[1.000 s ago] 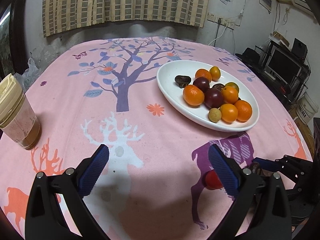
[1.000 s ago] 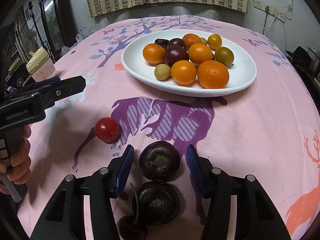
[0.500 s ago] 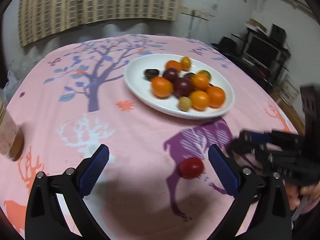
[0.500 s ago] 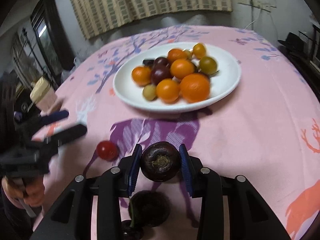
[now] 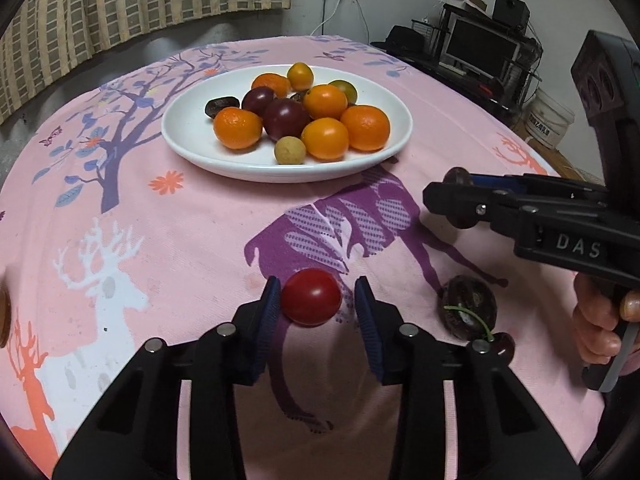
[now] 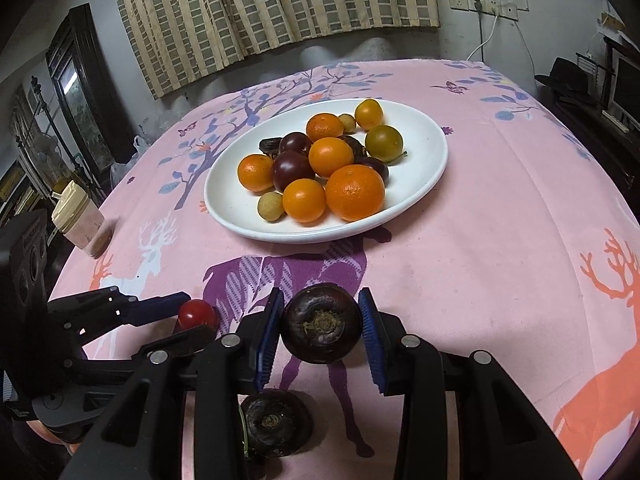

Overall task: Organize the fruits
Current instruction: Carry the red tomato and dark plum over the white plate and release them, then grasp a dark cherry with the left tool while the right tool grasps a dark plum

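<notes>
A red cherry tomato lies on the pink tablecloth between the closing jaws of my left gripper. Its left pad touches the tomato and a narrow gap shows at the right pad. My right gripper is shut on a dark purple round fruit, held just above the cloth. In the left wrist view the right gripper reaches in from the right. A white oval plate farther back holds several oranges, plums and small fruits. A second dark fruit and a cherry lie on the cloth.
A jar with a cream lid stands at the table's left edge. A person's hand holds the right gripper's handle. A desk with a monitor stands beyond the table on the right, and a curtain hangs behind.
My left gripper moved over to the tomato and its jaws narrowed around it. My right gripper shut on the dark fruit and lifted it slightly off the cloth.
</notes>
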### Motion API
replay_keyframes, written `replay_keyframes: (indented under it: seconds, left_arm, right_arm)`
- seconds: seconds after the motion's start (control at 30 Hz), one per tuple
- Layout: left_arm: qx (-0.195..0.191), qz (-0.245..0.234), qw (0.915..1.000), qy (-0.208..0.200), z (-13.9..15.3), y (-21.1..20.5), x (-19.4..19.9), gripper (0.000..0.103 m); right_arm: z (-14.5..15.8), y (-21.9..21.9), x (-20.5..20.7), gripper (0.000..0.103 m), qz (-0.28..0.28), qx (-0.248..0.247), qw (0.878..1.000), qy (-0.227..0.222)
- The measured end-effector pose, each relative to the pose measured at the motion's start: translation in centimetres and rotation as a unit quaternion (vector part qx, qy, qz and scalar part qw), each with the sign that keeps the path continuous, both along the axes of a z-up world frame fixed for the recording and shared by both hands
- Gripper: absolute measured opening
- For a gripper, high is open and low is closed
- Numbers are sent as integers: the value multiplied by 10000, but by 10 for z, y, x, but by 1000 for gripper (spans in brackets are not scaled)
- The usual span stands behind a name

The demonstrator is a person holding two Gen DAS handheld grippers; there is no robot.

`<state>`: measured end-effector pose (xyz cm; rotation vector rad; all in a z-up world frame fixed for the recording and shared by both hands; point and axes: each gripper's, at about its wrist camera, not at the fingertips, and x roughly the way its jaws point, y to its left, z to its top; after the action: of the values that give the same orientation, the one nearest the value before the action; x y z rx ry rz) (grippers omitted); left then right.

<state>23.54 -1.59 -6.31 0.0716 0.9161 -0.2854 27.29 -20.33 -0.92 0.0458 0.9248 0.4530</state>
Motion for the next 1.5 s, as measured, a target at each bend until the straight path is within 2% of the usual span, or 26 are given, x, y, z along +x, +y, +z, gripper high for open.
replay_keyframes:
  seconds: [0.17, 0.4, 0.5, 0.6, 0.67, 0.73, 0.83, 0.93, 1.07, 1.1, 1.13, 1.2, 1.27, 1.37, 1.43, 1.5]
  left_arm:
    - [104, 45, 9999, -13, -3, 0, 1, 31]
    - [47, 91, 9999, 7, -3, 3, 2, 30]
    - [-18, 117, 9999, -89, 4, 4, 0, 30]
    - [-254, 76, 9993, -245, 23, 9, 6, 30]
    - [-368, 18, 9985, -397, 40, 12, 20, 30]
    - [-298, 73, 9976, -624, 55, 12, 38, 30]
    - [-335, 196, 9963, -768, 69, 13, 82, 30]
    - [-276, 393, 9959, -772, 66, 14, 120, 30]
    - [71, 589, 9960, -665, 52, 14, 150, 30]
    - [149, 667, 9954, -675, 50, 14, 152, 40]
    - [216, 753, 9942, -743, 50, 14, 151, 63]
    - [285, 938, 9902, -1000, 55, 16, 141, 84]
    - [314, 992, 9878, -1157, 62, 17, 128, 89]
    - [302, 923, 9899, -1036, 68, 20, 101, 92]
    - [355, 944, 9901, -972, 68, 22, 77, 98]
    - [316, 952, 9904, -949, 64, 26, 50, 98]
  right_arm:
    - [0, 0, 0, 39, 10, -3, 10000, -5]
    - [1, 2, -2, 39, 44, -13, 10000, -58]
    - [5, 3, -5, 39, 70, -10, 9998, -183]
    - [12, 1, -3, 39, 43, -3, 9993, -367]
    - [20, 1, 5, 39, 31, 60, 9989, -456]
    - [30, 2, 23, 39, 5, 172, 9982, -579]
    - [40, 9, 57, 39, -86, 123, 9964, -837]
    - [38, 13, 92, 39, -158, 155, 9966, -794]
    - [25, 13, 130, 42, -359, 296, 9968, -657]
    - [23, 13, 135, 51, -362, 323, 9969, -622]
    - [22, 13, 136, 52, -335, 320, 9971, -604]
    - [25, 14, 132, 53, -284, 273, 9971, -654]
    - [31, 13, 125, 56, -234, 246, 9971, -686]
    - [40, 8, 105, 59, -152, 384, 9974, -598]
    - [42, 5, 87, 60, -92, 380, 9979, -520]
    - [38, 2, 60, 61, 31, 355, 9983, -466]
